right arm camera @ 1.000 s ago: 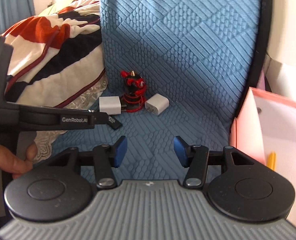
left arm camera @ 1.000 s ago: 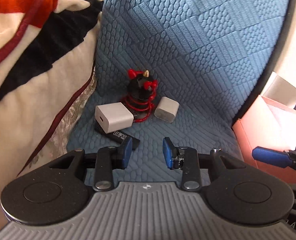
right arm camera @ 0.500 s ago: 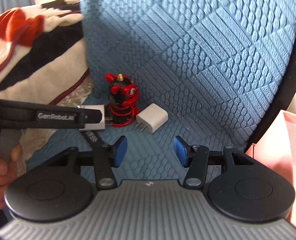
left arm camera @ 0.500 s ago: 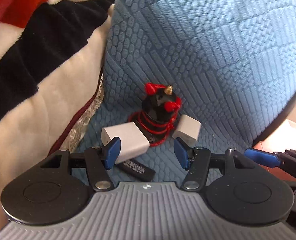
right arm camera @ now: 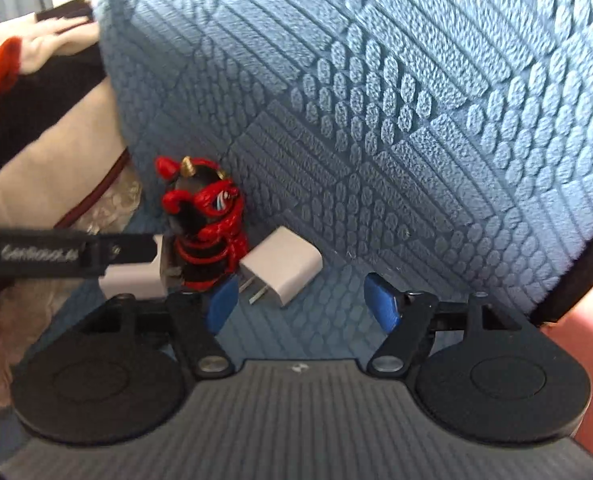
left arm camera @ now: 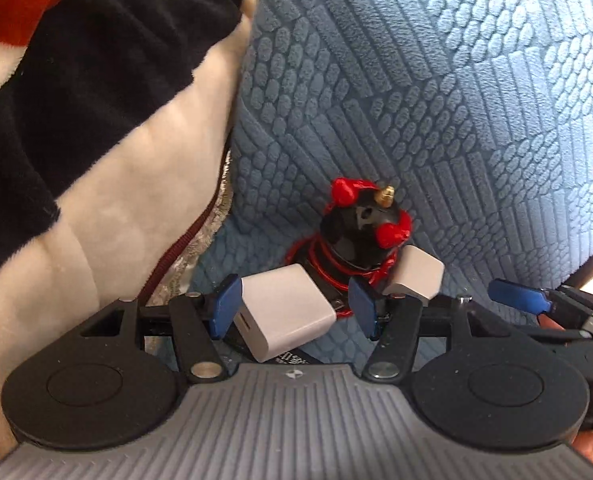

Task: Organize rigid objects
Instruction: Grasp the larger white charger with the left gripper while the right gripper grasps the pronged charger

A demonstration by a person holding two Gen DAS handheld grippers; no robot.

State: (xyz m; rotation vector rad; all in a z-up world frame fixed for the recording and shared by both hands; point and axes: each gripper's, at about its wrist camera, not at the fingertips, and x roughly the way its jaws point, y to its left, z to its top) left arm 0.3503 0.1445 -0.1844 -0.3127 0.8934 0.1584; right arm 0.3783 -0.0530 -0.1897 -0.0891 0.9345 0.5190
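Note:
A large white charger block [left arm camera: 280, 312] lies on the blue seat between the fingers of my left gripper [left arm camera: 294, 308], which is open; the pads do not press on it. Under the block shows a flat black item [left arm camera: 292, 356]. Behind it stands a black figure wound in red cord [left arm camera: 360, 232], with a small white plug charger [left arm camera: 416, 278] to its right. My right gripper [right arm camera: 302, 304] is open and its jaws are opening; the small charger [right arm camera: 284, 264] lies just beyond its left fingertip, prongs toward me, untouched. The left gripper's arm [right arm camera: 56, 254] crosses the right wrist view.
A red, black and cream blanket [left arm camera: 76, 160] is piled along the left. The textured blue backrest [left arm camera: 416, 100] rises right behind the objects. A pink box [right arm camera: 592, 320] sits at the right. A person's hand [left arm camera: 592, 448] holds the right gripper.
Both grippers came forward and down toward the objects. The left jaws widened and now straddle the large charger. The right jaws widened near the small charger.

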